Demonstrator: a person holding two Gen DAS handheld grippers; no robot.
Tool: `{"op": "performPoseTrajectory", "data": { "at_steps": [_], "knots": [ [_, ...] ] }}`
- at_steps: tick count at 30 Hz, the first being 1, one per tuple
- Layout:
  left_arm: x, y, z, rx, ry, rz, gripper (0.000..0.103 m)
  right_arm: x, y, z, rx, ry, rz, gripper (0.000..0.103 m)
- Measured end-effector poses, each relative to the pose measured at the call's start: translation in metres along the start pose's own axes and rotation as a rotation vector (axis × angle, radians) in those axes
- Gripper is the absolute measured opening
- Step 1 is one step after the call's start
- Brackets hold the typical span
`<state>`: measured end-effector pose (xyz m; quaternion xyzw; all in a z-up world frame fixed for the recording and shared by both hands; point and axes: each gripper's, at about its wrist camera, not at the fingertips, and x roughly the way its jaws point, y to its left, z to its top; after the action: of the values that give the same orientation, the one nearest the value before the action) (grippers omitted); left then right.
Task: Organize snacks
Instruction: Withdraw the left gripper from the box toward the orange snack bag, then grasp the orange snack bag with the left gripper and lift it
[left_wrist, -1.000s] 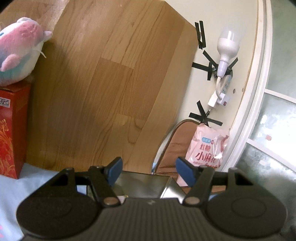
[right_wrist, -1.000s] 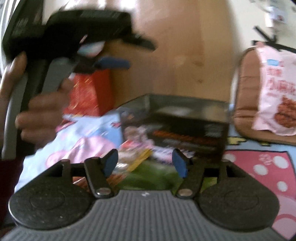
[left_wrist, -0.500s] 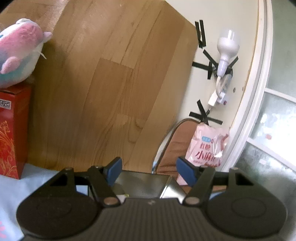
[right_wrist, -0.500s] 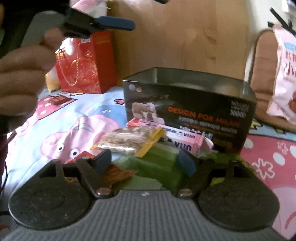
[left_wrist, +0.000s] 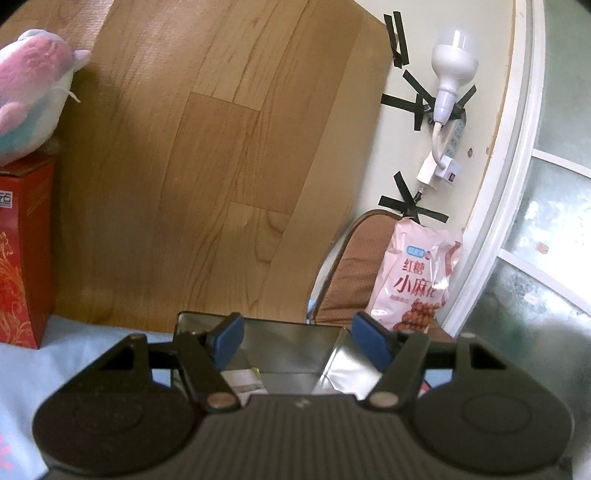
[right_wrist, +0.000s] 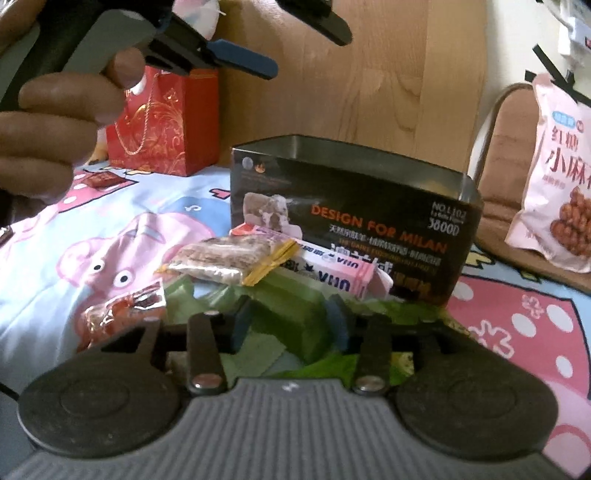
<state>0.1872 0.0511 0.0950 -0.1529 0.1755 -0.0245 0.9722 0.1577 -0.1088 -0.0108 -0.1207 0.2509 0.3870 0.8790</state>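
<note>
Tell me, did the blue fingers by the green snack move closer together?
Yes. The right gripper fingers have just been closing in on the green packet in front of the black tin, which stays put; they now sit against the packet's sides.

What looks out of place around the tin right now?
The snacks are still heaped outside the tin, against its front wall: a grain bar lies across a pink pack and green packet. A red wrapper sits apart at the left. The right gripper has just been closing around the green packet.
</note>
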Motion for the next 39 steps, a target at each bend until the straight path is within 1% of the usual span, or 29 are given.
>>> {"op": "performPoseTrajectory", "data": {
  "at_steps": [2, 3, 4, 5, 6, 9, 11, 14, 17, 20, 22, 23, 25, 27, 28, 29, 30, 32, 33, 34, 37, 39],
  "knots": [
    [0.001, 0.0, 0.0, 0.004, 0.005, 0.0, 0.067, -0.001, 0.002, 0.001, -0.018, 0.003, -0.004, 0.044],
    [0.001, -0.001, 0.0, 0.007, 0.008, 0.001, 0.067, -0.004, 0.005, 0.001, -0.04, -0.001, -0.005, 0.034],
    [0.001, -0.002, -0.001, 0.009, 0.01, 0.002, 0.067, -0.007, 0.009, 0.0, -0.072, -0.007, -0.02, 0.027],
    [0.002, -0.003, -0.001, 0.011, 0.014, 0.003, 0.067, -0.009, 0.012, -0.001, -0.1, -0.011, -0.034, 0.023],
    [0.003, -0.004, -0.001, 0.014, 0.02, 0.001, 0.067, -0.011, 0.013, -0.003, -0.12, -0.014, -0.043, 0.017],
    [0.002, -0.01, -0.003, 0.029, 0.03, -0.012, 0.067, -0.02, 0.008, -0.007, -0.129, -0.008, -0.056, 0.003],
    [-0.001, -0.015, -0.003, 0.06, 0.027, -0.013, 0.067, -0.026, 0.004, -0.012, -0.12, 0.002, -0.049, 0.002],
    [-0.014, -0.018, 0.001, 0.092, -0.008, -0.019, 0.067, -0.038, 0.004, -0.021, -0.121, 0.01, -0.048, 0.003],
    [-0.033, -0.014, 0.006, 0.07, -0.041, -0.031, 0.067, -0.052, 0.006, -0.03, -0.124, 0.008, -0.021, 0.003],
    [-0.055, -0.008, 0.001, 0.033, -0.04, -0.049, 0.067, -0.064, 0.006, -0.037, -0.122, 0.003, 0.003, 0.006],
    [-0.072, -0.003, -0.012, 0.034, -0.028, -0.035, 0.067, -0.074, 0.005, -0.038, -0.098, -0.024, 0.021, 0.018],
    [-0.081, 0.001, -0.02, 0.039, -0.02, -0.021, 0.068, -0.077, 0.005, -0.037, -0.084, -0.041, 0.04, 0.021],
    [-0.097, 0.012, -0.041, 0.024, 0.017, 0.009, 0.069, -0.083, 0.006, -0.033, -0.048, -0.066, 0.113, 0.034],
    [-0.107, 0.026, -0.061, -0.022, 0.069, 0.025, 0.069, -0.084, 0.009, -0.03, -0.016, -0.064, 0.207, 0.038],
    [-0.11, 0.032, -0.071, -0.054, 0.094, 0.028, 0.069, -0.081, 0.012, -0.029, -0.004, -0.052, 0.244, 0.042],
    [-0.113, 0.039, -0.08, -0.085, 0.116, 0.026, 0.069, -0.078, 0.015, -0.029, 0.005, -0.038, 0.27, 0.044],
    [-0.114, 0.045, -0.089, -0.119, 0.137, 0.027, 0.069, -0.075, 0.018, -0.029, 0.014, -0.02, 0.287, 0.049],
    [-0.112, 0.052, -0.101, -0.173, 0.173, 0.026, 0.069, -0.069, 0.023, -0.031, 0.027, 0.012, 0.303, 0.055],
    [-0.109, 0.054, -0.106, -0.186, 0.188, 0.015, 0.07, -0.066, 0.025, -0.033, 0.033, 0.029, 0.303, 0.059],
    [-0.106, 0.055, -0.109, -0.187, 0.198, 0.007, 0.071, -0.064, 0.027, -0.034, 0.036, 0.046, 0.299, 0.06],
    [-0.091, 0.054, -0.119, -0.167, 0.242, 0.027, 0.072, -0.066, 0.028, -0.038, 0.036, 0.068, 0.28, 0.061],
    [-0.082, 0.056, -0.128, -0.184, 0.282, 0.025, 0.067, -0.071, 0.025, -0.042, 0.057, 0.075, 0.283, 0.061]
  ]
}}
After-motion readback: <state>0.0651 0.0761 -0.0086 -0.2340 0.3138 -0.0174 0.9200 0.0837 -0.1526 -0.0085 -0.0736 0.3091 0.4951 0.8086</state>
